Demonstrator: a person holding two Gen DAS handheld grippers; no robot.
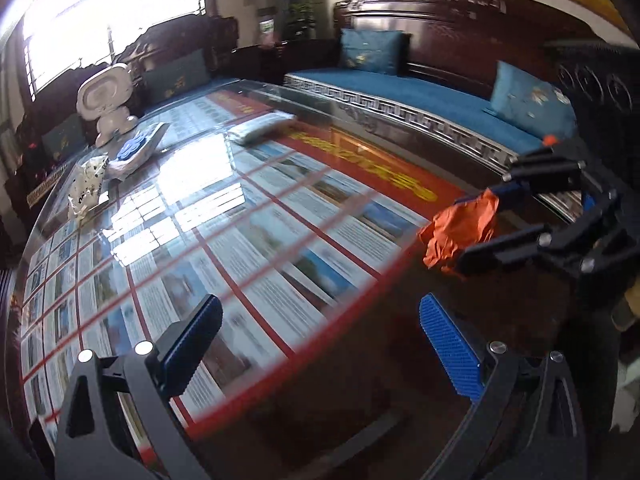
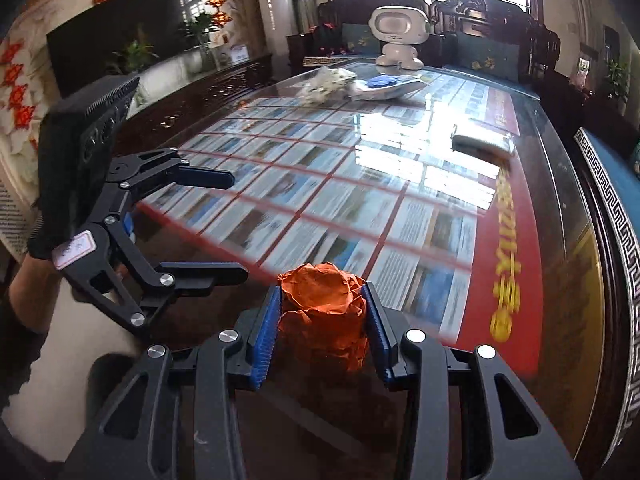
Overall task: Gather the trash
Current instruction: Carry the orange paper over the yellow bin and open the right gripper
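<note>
While the left tool [image 1: 320, 344] gapes, the right tool [image 2: 322, 320] clamps crumpled orange paper [image 2: 322, 308].

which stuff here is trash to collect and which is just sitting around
Job:
- orange crumpled paper, clamped in the right tool
- white crumpled wrapper
- flat plastic packet
- left tool, open

Just there:
- white robot toy
- glass table
- blue cushions

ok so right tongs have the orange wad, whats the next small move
Probably carry the orange wad off the table to wherever trash goes; no bin shows. The right tongs already clamp it, and the left tongs are open and free for other scraps.
</note>
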